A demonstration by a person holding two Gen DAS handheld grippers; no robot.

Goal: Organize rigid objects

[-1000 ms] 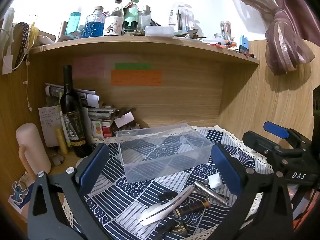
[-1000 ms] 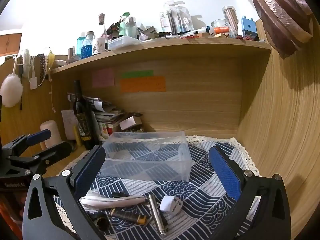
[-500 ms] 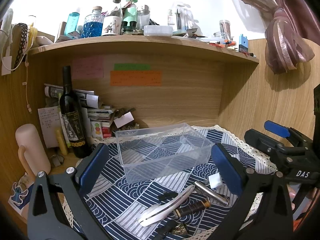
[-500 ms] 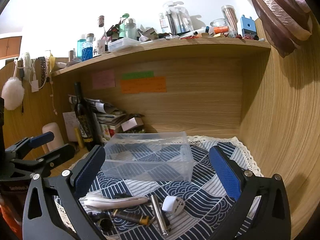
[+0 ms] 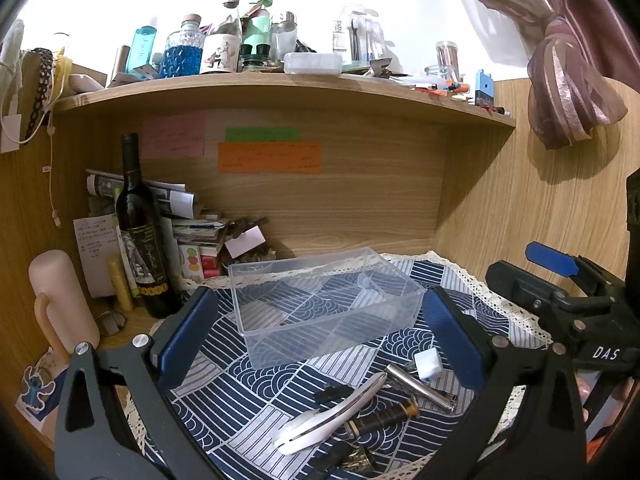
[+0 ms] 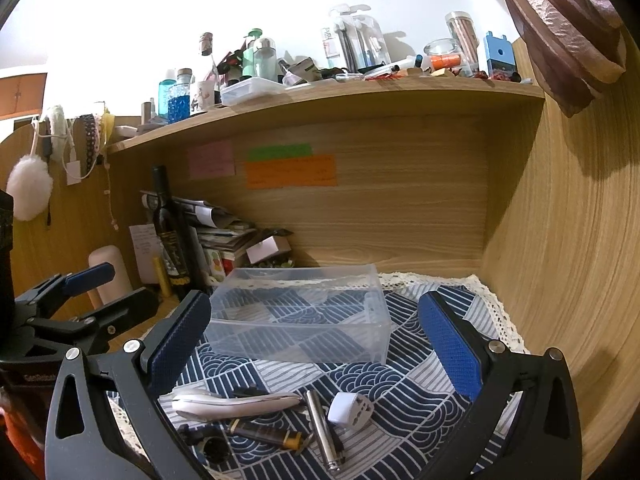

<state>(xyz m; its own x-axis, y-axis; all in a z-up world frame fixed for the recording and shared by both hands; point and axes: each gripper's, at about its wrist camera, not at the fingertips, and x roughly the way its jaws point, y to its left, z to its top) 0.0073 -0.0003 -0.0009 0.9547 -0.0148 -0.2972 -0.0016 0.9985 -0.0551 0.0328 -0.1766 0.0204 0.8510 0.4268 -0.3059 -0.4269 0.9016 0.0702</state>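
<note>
Both the left hand-held gripper (image 5: 320, 332) and right hand-held gripper (image 6: 316, 344) are hovering wide and empty, because the small items (image 6: 276, 424) are lying loose before the clear divided box (image 6: 300, 316) (apparently their destination).

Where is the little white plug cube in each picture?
Left wrist: the white plug cube lies lower right, beside the silver tube.
Right wrist: it lies bottom centre, right of that tube.
Shared landmark: the clear plastic box behind it.
</note>
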